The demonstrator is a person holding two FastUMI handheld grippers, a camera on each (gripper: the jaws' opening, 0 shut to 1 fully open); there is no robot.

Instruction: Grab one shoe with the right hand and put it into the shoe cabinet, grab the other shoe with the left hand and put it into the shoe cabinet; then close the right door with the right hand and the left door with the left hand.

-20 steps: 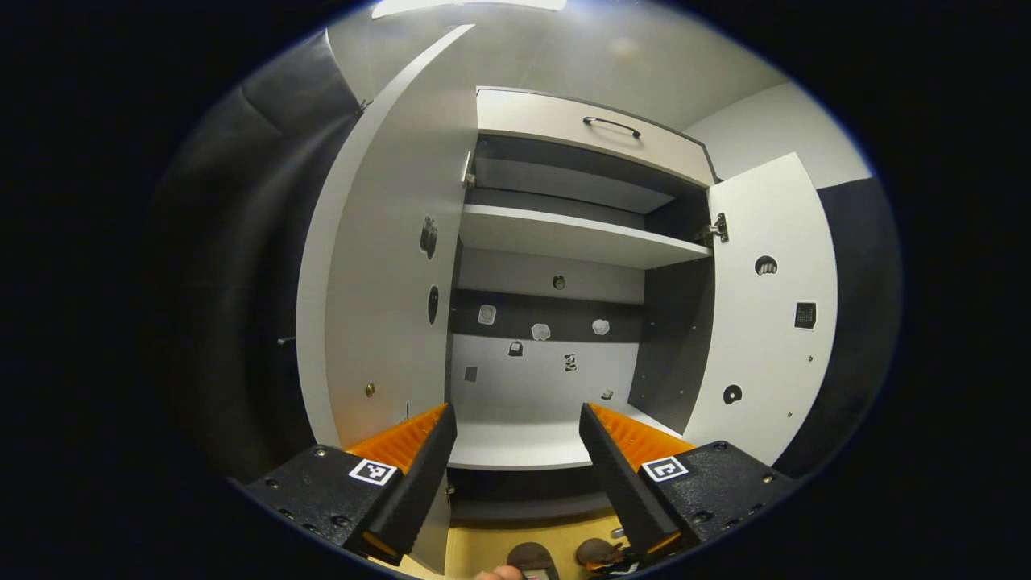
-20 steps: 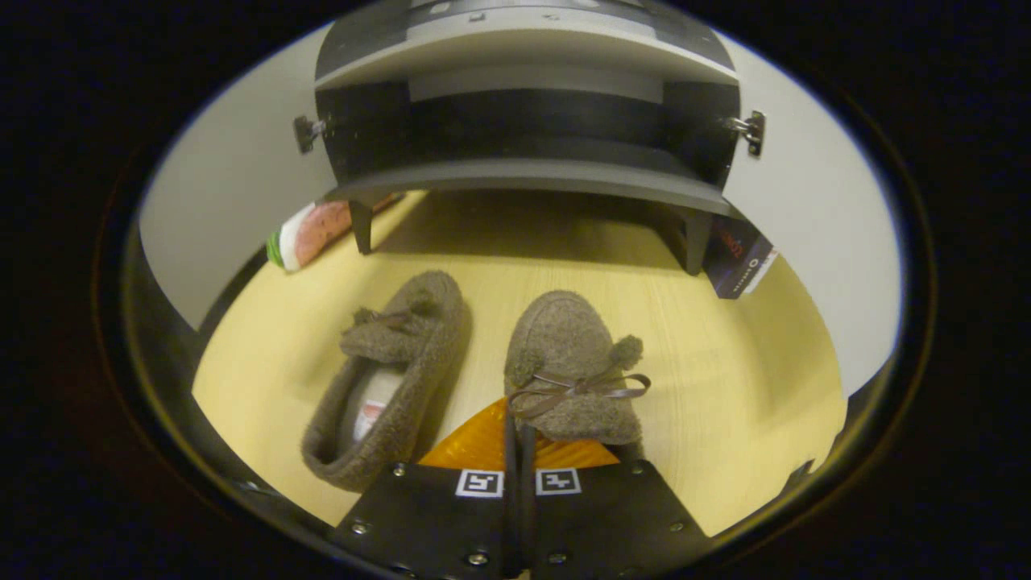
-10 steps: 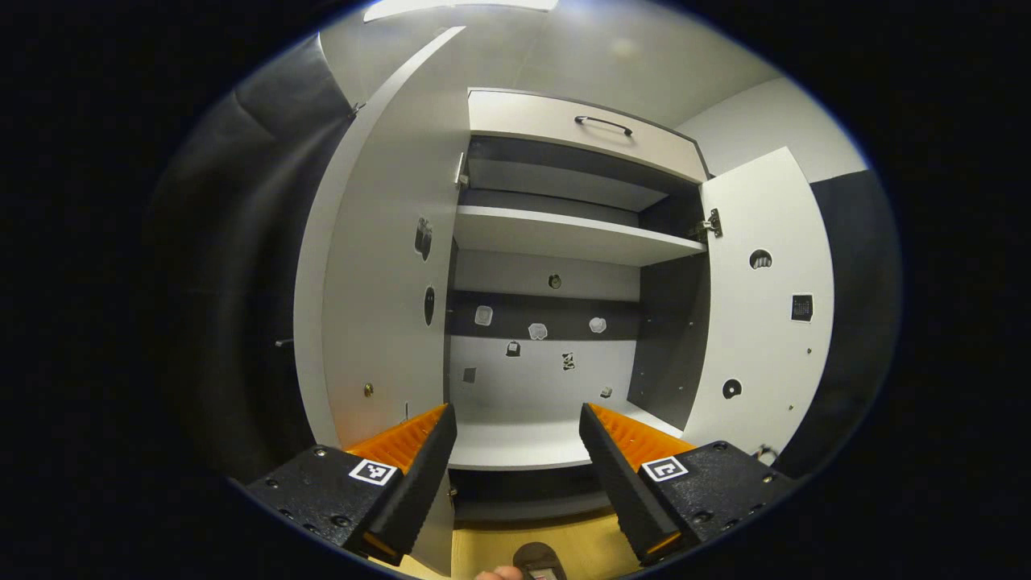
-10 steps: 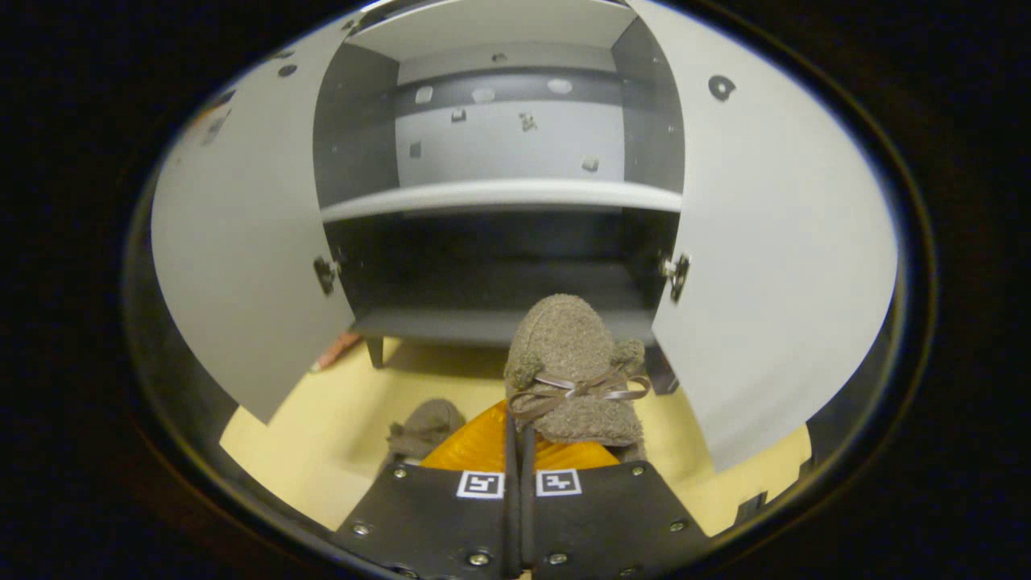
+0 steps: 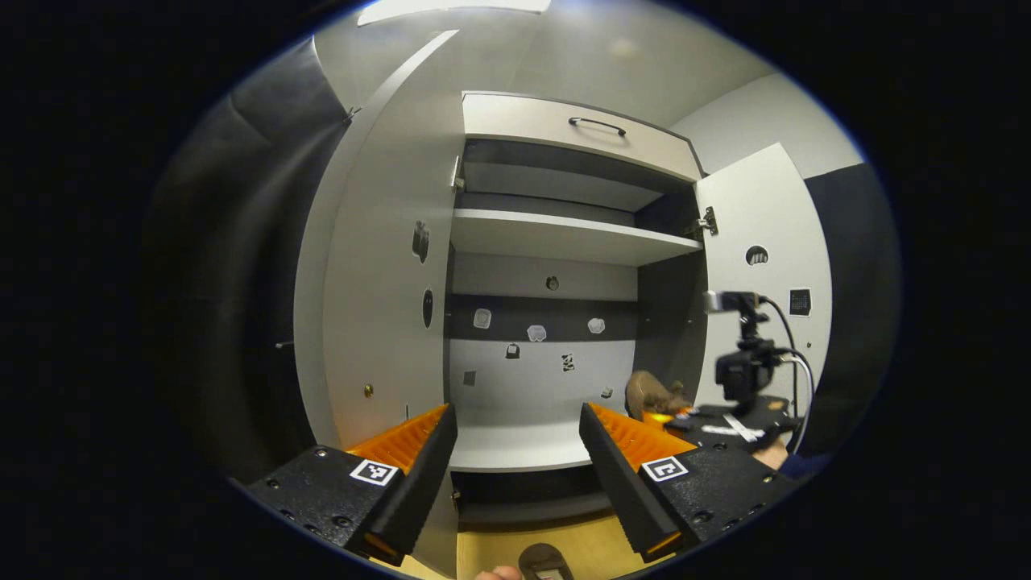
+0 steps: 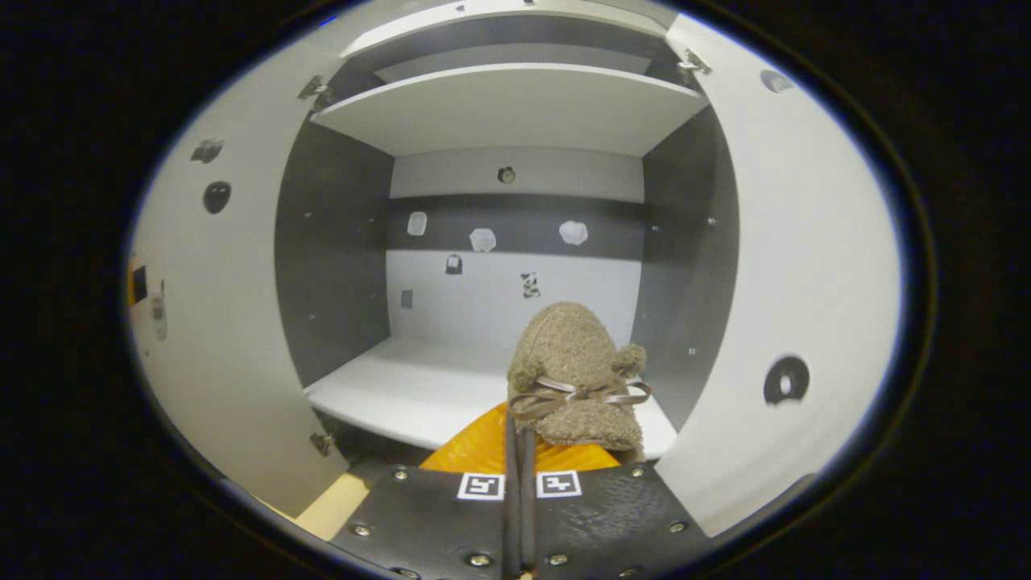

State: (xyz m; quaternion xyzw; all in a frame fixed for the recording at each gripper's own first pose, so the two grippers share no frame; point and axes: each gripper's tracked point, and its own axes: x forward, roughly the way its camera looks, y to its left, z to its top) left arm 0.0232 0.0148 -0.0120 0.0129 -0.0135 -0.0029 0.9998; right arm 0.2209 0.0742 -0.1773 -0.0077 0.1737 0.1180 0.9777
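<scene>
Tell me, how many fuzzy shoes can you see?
2. One shoe is pinched in the right gripper at the cabinet's shelf; the other shoe lies on the floor below.

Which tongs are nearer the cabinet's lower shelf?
Right. The right tongs, gripping a brown slipper, reach the lower shelf front edge; the left tongs hang open, farther back.
</scene>
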